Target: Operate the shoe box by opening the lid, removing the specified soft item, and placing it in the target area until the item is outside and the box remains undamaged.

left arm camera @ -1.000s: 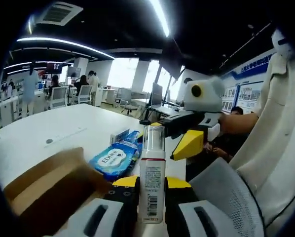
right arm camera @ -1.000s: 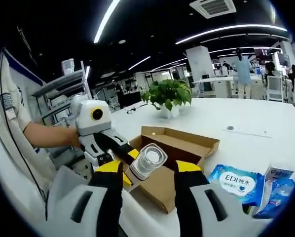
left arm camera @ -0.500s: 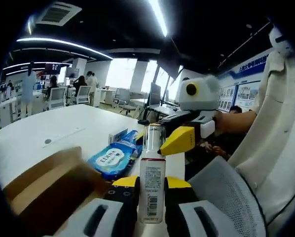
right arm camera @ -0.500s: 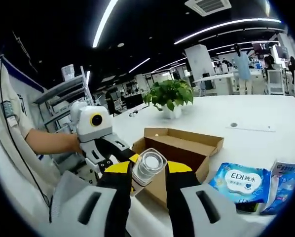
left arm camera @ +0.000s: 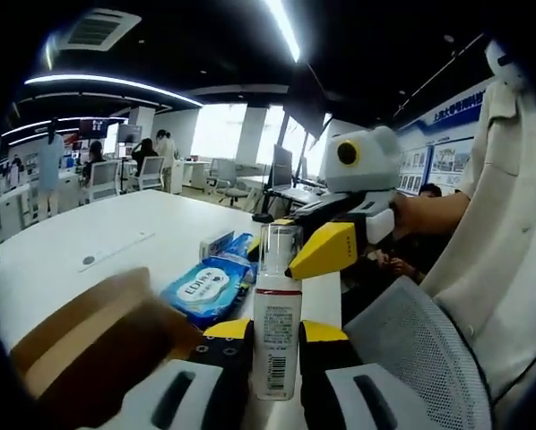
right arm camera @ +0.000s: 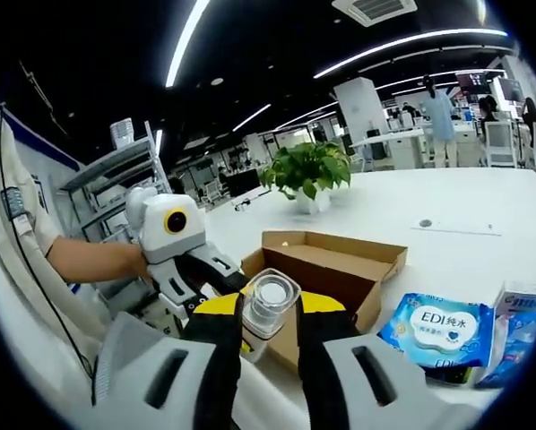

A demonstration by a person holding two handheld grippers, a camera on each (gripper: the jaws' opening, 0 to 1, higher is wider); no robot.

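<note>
Moved: since a second ago the right hand-held gripper (right arm camera: 268,333) has narrowed its jaws around the bottle's (left arm camera: 275,333) cap end; the left hand-held gripper (left arm camera: 275,358) holds as before.
Grip, left: jaws closed on the bottle's labelled body.
Grip, right: jaws close beside the clear cap; contact unclear.
Box: open shoe box (right arm camera: 326,269) sits just beyond the right jaws, on the tabletop (right arm camera: 447,210).
Wipes: blue wipes pack (left arm camera: 205,288) lies ahead-left of the left jaws.
Risk: pulling from both ends may pop the cap or twist the bottle loose onto the box.
</note>
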